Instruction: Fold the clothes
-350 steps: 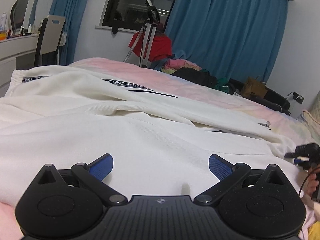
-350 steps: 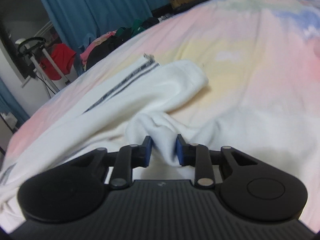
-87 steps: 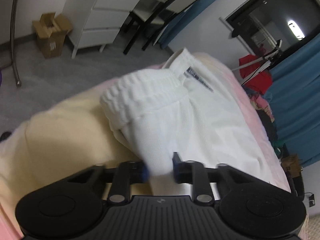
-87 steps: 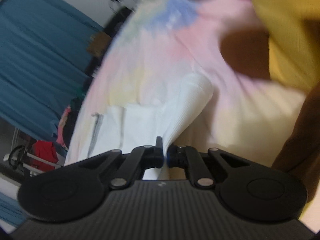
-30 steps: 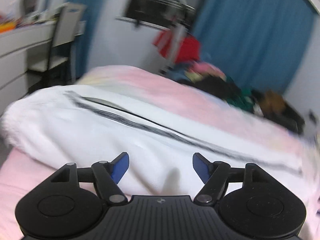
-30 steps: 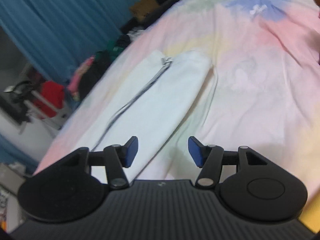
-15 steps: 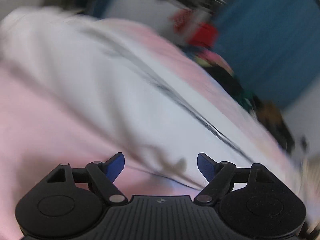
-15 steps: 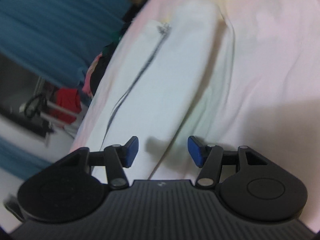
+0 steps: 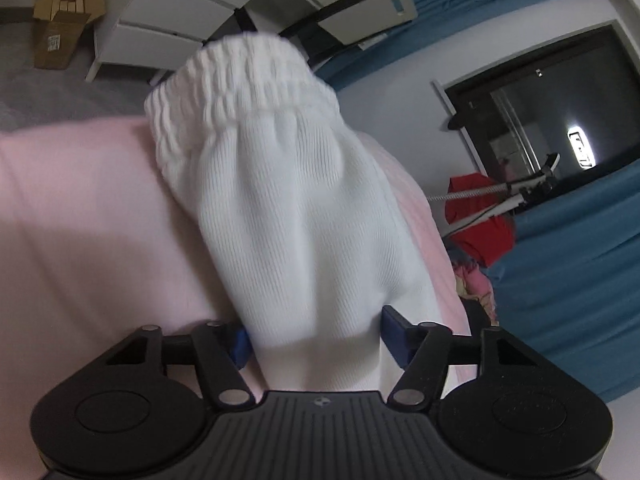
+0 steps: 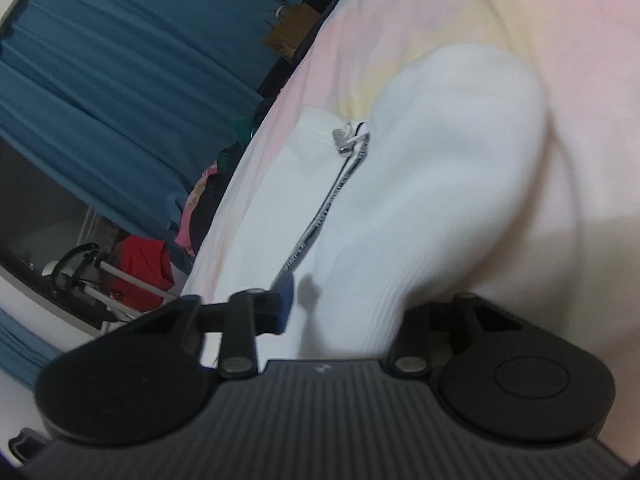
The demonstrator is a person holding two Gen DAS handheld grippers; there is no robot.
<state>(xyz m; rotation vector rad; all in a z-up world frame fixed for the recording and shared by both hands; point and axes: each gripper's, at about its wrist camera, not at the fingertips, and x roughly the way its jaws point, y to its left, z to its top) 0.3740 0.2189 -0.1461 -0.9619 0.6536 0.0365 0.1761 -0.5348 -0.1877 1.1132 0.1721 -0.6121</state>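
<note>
One white garment [image 9: 296,216], ribbed knit trousers by the look of the gathered elastic waistband [image 9: 240,76], lies stretched along the bed. Two grippers work it. The left gripper [image 9: 316,338] has its blue pads set wide, with a thick bunch of the waist end filling the gap and touching both pads. The right gripper [image 10: 348,304] sits at the far cuff end [image 10: 460,120]; one blue pad shows, the other is buried under cloth, so I cannot tell how tightly it grips. A black-and-white printed stripe [image 10: 328,208] runs down the leg. The bedsheet [image 9: 80,208] is pastel pink and yellow. Around it stand one white dresser [image 9: 168,20], one cardboard box [image 9: 60,20], blue curtains [image 10: 100,80] and a dark window [image 9: 560,100].
</note>
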